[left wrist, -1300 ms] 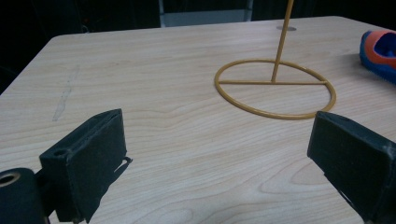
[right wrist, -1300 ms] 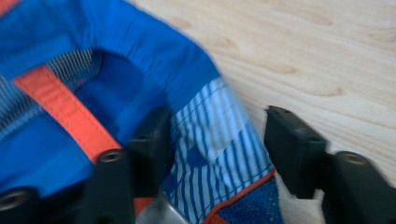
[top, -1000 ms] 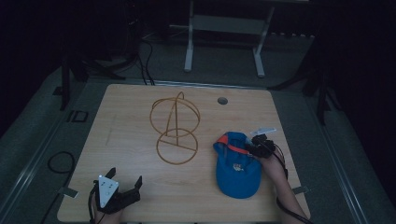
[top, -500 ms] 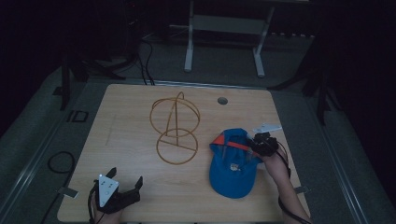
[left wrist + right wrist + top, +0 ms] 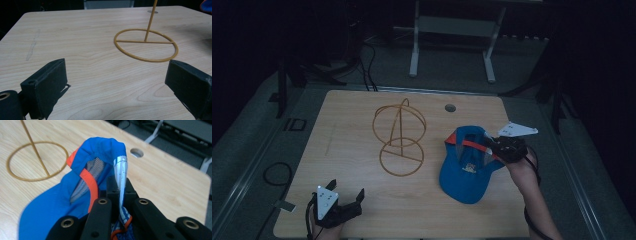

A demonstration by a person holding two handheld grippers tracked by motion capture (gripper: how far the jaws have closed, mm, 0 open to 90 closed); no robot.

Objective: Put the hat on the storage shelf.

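Observation:
A blue cap (image 5: 464,172) with orange trim hangs from my right gripper (image 5: 488,148), which is shut on its back edge (image 5: 119,185). The cap's (image 5: 100,150) crown is folded and raised above the table at the right, and the brim droops toward the near edge. A gold wire stand (image 5: 399,135) of hoops on a round base stands at the table's middle, left of the cap; its base ring (image 5: 146,45) lies ahead of my left gripper (image 5: 117,82). That left gripper (image 5: 346,190) rests open at the near left corner, with nothing between its fingers.
A round hole (image 5: 450,107) sits in the wooden tabletop (image 5: 352,110) near the far edge. Behind the table a grey metal frame (image 5: 452,30) stands on the floor. A cable loop (image 5: 274,172) lies on the floor to the left.
My right gripper has risen with the cap, lifting its crown off the table and carrying it a little toward the stand. The left gripper has stayed put.

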